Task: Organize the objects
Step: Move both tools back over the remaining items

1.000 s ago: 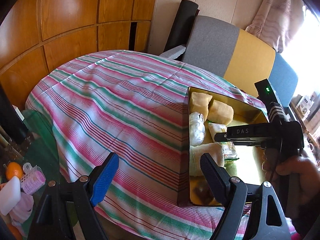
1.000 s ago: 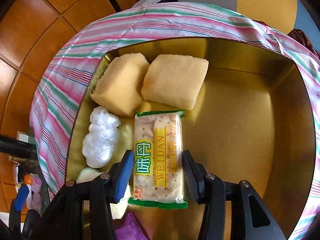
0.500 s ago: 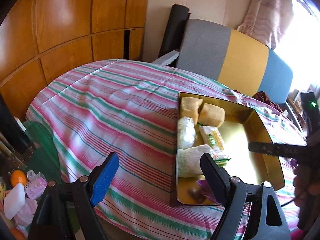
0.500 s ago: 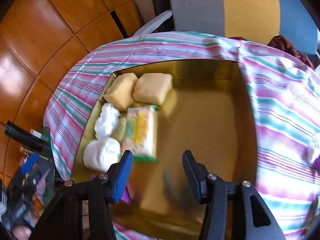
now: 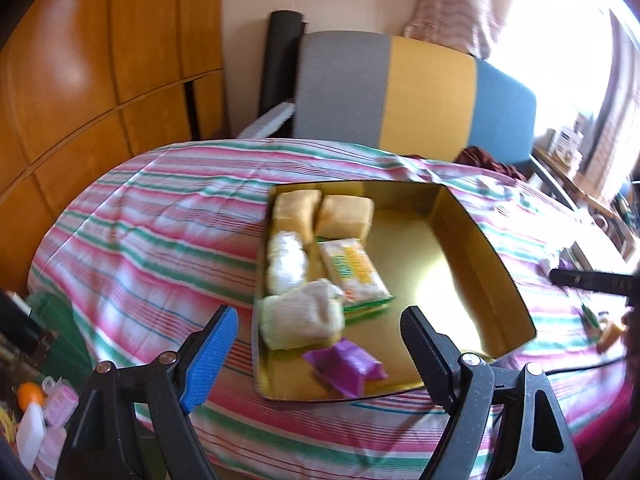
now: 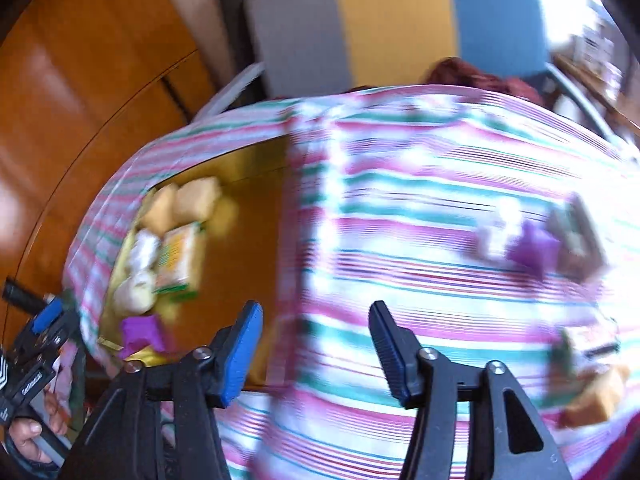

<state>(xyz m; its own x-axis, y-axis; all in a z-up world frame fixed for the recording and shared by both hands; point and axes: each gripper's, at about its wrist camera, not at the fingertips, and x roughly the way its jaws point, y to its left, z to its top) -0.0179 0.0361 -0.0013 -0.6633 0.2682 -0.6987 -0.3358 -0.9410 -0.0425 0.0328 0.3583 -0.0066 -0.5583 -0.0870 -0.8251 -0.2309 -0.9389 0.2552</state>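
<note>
A gold tin box [image 5: 472, 240] sits on the striped tablecloth [image 5: 152, 240]. It holds two yellow cakes [image 5: 344, 216], a green biscuit pack [image 5: 354, 270], a white wrapped snack [image 5: 286, 262], a cream bundle [image 5: 302, 316] and a purple packet [image 5: 346, 366]. My left gripper [image 5: 316, 354] is open and empty, above the box's near end. My right gripper [image 6: 316, 350] is open and empty, over the cloth right of the box [image 6: 248, 248]. Blurred loose snacks lie at the right: a purple packet [image 6: 532, 248] and a yellow cake [image 6: 596, 396].
A grey, yellow and blue chair [image 5: 400, 92] stands behind the table. Wood panelling [image 5: 100, 80] is at the left. Small bottles and an orange [image 5: 30, 394] lie low at the left. The right wrist view is motion-blurred.
My right gripper let go of the biscuit pack in the box, pulled back and swung right over the cloth. My left gripper drew back and up, showing the whole box.
</note>
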